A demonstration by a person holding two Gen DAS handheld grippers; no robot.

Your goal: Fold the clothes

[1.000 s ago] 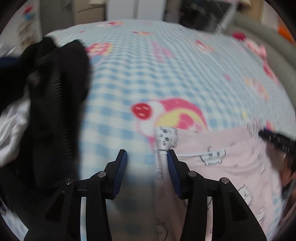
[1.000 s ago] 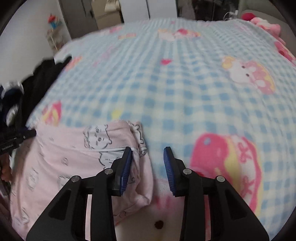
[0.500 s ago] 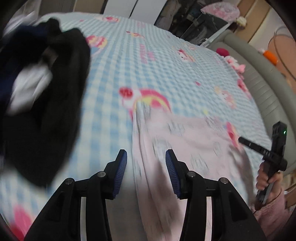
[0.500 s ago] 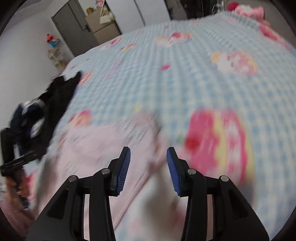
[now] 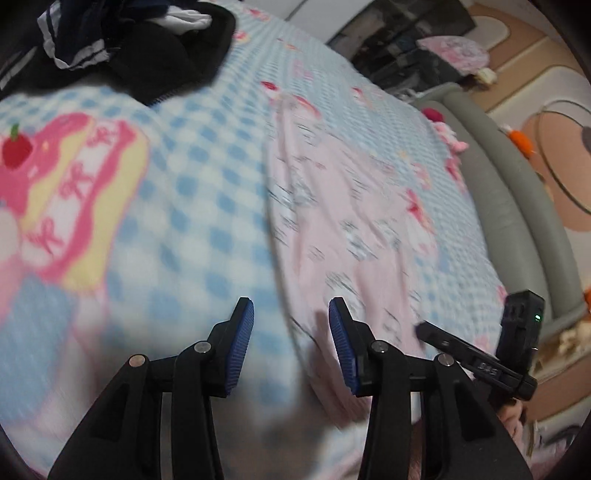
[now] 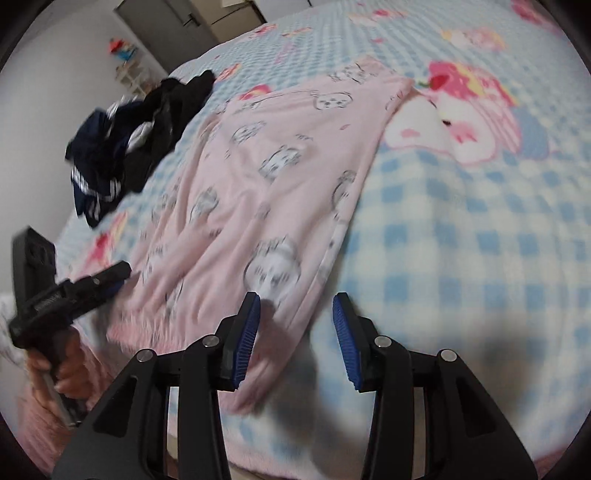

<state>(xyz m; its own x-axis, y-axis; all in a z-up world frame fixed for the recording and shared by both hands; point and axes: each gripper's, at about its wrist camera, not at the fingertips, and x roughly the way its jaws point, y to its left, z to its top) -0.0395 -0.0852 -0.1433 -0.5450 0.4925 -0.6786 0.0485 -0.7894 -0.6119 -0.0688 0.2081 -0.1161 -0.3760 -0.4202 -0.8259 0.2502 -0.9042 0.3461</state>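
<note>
Pink pajama piece [image 6: 273,177] lies spread mid-frame on the checkered blanket [image 6: 461,229]. Both my left gripper [image 5: 291,325] and right gripper [image 6: 296,325] are released, empty. Next, I reckon: grab its near corners and fold.

A blue-checked blanket [image 6: 461,206] (cartoon prints) covers the bed, with a grey padded bedframe [image 5: 524,206] and grey door [image 6: 166,22] beyond.

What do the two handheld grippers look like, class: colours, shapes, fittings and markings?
Both the left gripper and right gripper are matte black with angular, strutted arms, round silver pivot screws and ribbed blue pads. The right gripper's body carries pale lettering and a small green light.
</note>
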